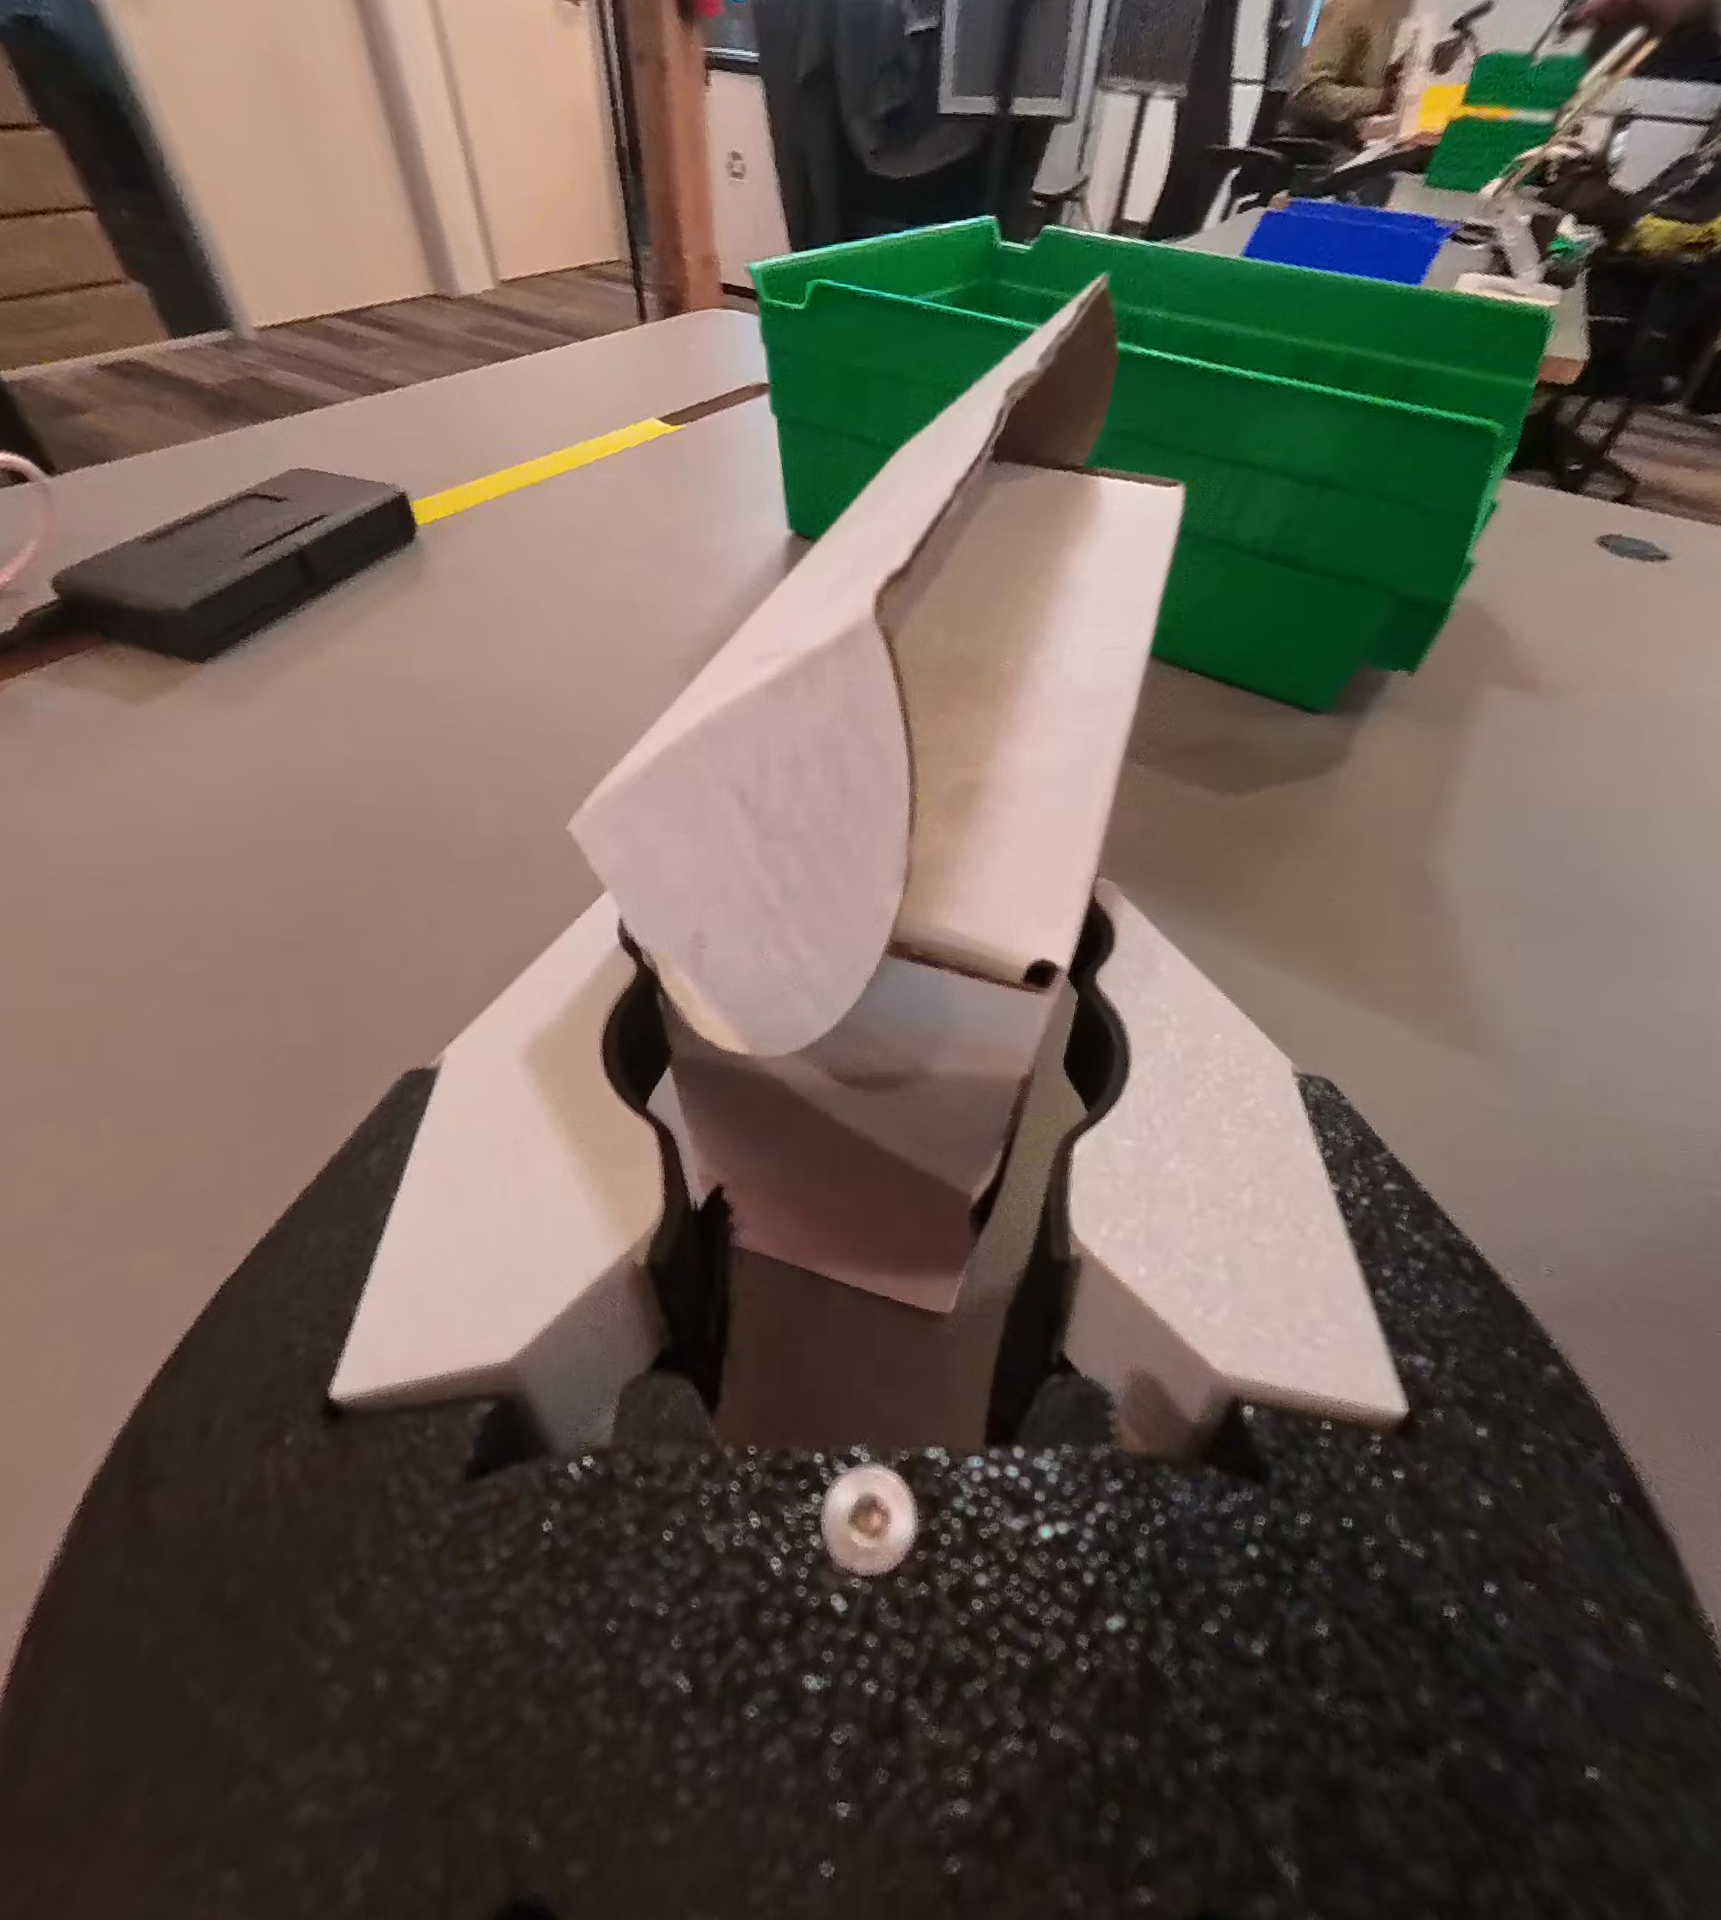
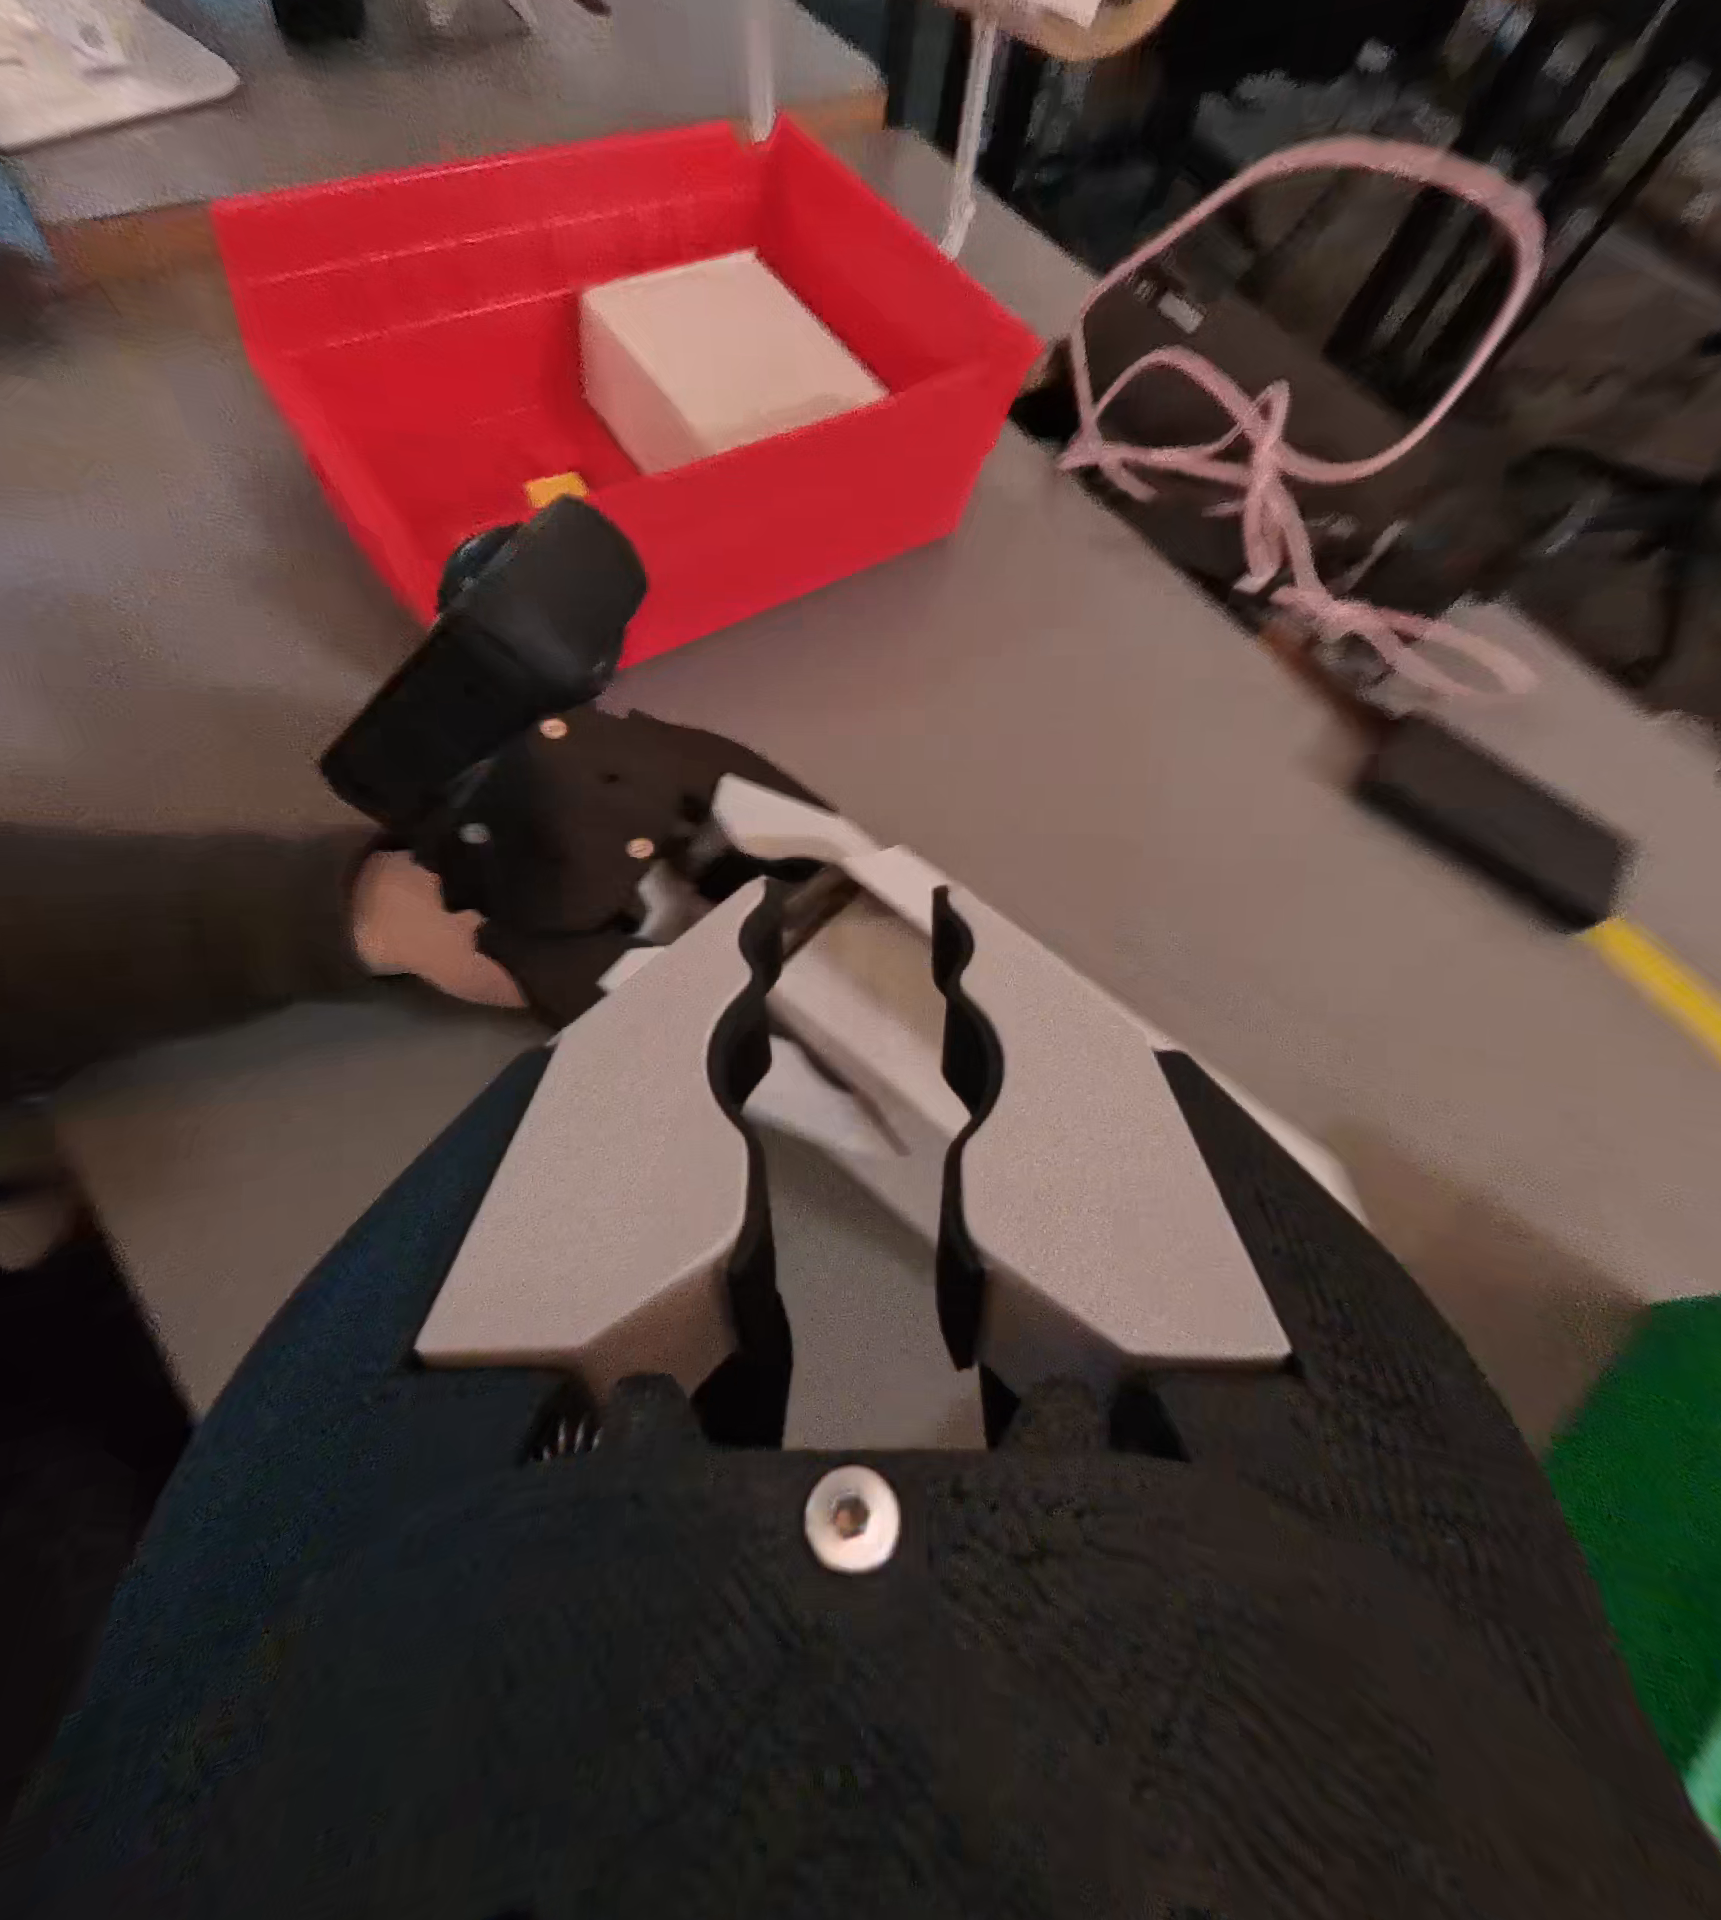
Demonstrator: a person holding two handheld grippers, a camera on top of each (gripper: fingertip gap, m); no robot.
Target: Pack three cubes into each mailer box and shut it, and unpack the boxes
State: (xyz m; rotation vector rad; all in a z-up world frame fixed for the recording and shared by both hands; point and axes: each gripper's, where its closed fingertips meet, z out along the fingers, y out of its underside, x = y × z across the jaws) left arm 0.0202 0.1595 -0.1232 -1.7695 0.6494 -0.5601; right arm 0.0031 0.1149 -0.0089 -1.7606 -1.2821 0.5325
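Mailer box (image 1: 949, 727) on table (image 1: 316, 831), lid half raised, clamped at near end by left gripper (image 1: 861, 1029), pads pressed on walls. Right gripper (image 2: 851, 997) narrowly parted, empty, above box. Box best kept pinned; lid pressed flat, flaps tucked by right.

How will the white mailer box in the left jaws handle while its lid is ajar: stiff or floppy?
The mailer box is thin cardboard, so probably light. Its lid flap stands raised and curved, likely to flex or swing. The left gripper spans its narrow end, so it may pivot.
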